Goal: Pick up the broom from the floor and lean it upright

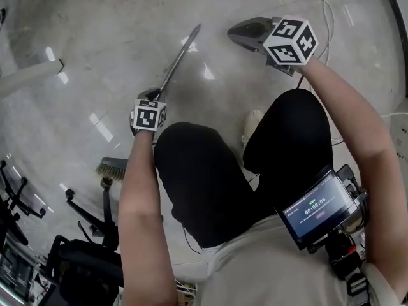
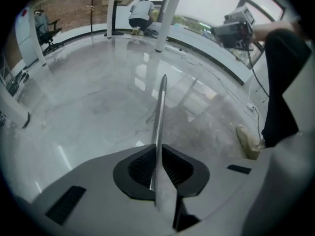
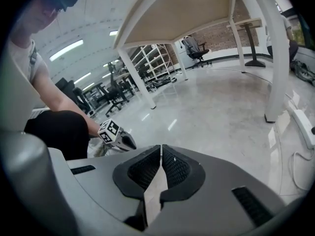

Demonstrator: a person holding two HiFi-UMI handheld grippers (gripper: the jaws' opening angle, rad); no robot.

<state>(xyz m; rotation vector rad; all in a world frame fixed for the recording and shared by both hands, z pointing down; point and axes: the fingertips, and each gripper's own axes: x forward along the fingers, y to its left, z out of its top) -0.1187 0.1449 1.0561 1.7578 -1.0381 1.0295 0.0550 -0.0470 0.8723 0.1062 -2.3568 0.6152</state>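
The broom's thin metal handle [image 1: 182, 56] slants up and right from my left gripper [image 1: 150, 97], low over the glossy floor. Its bristle head [image 1: 115, 167] is behind that hand, by my left knee. In the left gripper view the handle [image 2: 160, 112] runs straight out from between the jaws of the left gripper [image 2: 156, 167], which is shut on it. My right gripper [image 1: 241, 32] hovers to the right of the handle's far tip, shut with nothing in it. In the right gripper view the right gripper [image 3: 161, 157] has its pads together, and the left gripper [image 3: 116, 134] shows beyond them.
Black office chairs [image 1: 83, 231] stand at the lower left. A white desk leg [image 1: 25, 78] lies to the left, and cables [image 1: 319, 5] run at the upper right. My shoe [image 1: 253, 123] is between my knees. White table legs [image 3: 275, 58] rise to the right.
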